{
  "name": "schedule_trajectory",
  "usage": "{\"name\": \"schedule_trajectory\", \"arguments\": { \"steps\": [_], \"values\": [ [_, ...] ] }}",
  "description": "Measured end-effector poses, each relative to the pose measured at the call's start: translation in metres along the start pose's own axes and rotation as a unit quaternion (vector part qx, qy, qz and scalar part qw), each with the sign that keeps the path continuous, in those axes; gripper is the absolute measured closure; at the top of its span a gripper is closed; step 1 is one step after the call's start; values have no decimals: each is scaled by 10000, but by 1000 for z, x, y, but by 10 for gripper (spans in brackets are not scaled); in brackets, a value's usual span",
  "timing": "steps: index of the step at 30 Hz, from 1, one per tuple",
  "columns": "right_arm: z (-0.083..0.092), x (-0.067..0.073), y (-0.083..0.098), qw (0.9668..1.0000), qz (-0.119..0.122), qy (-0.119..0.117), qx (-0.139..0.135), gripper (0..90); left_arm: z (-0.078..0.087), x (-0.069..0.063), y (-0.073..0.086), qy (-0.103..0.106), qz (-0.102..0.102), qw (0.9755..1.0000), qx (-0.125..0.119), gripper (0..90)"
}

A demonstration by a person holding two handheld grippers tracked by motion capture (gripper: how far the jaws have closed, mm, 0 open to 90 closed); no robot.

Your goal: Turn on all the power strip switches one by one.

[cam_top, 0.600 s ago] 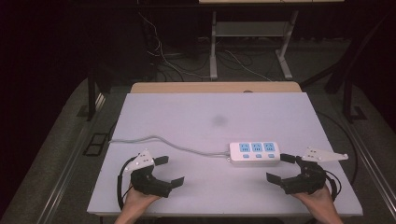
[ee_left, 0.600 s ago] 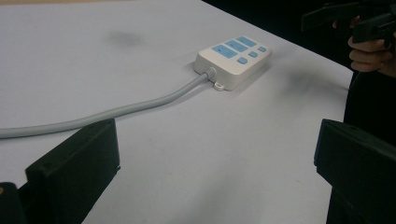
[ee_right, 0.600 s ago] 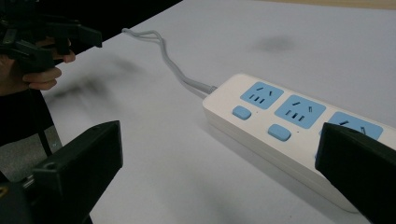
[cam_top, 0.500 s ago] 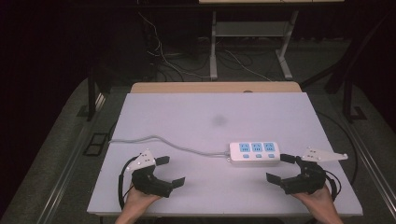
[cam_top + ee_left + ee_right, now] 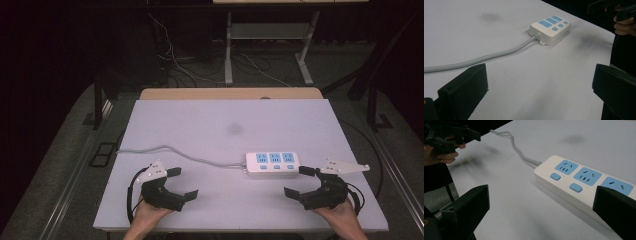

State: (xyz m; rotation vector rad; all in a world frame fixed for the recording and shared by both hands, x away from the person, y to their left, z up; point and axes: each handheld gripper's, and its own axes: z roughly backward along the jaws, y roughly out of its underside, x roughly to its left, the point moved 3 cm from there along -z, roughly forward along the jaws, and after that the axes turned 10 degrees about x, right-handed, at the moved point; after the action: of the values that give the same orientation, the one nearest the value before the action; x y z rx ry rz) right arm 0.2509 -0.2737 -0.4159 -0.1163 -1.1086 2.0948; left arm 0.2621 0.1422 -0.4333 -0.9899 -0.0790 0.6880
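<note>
hovering low over the near edge of the tabletop (image 5: 200, 125), both tongs sit wide open with nothing between their jaws. the right tongs (image 5: 300, 182) are clearly the closer pair: the power strip (image 5: 272, 164) lies just beside them, a touch further up the tabletop and toward the middle, and the upper jaw tip almost reaches the strip's right end without touching it. the left tongs (image 5: 181, 183) are well apart from it, off toward the left, with bare surface between.

now the key detail: the power strip's long axis runs left to right across the tabletop, three blue sockets in a row facing up, and its grey cord (image 5: 175, 151) leaves the left end and snakes away toward the left edge. in the right gripper view the strip (image 5: 584, 182) stretches across in front of the jaws, its near end just ahead of one jaw. so my read is that the right hand has the short route, closing across the narrow width at the right end, while the left tongs would have to cross over, or take the cord instead.
</note>
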Motion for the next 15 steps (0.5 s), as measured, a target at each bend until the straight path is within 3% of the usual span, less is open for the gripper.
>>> {"name": "schedule_trajectory", "arguments": {
  "steps": [15],
  "values": [
    [1, 2, -5, 9995, 170, 69, 258, 8, 2, 2, 1, -5, 84, 10000, 44, 0]
  ]
}}
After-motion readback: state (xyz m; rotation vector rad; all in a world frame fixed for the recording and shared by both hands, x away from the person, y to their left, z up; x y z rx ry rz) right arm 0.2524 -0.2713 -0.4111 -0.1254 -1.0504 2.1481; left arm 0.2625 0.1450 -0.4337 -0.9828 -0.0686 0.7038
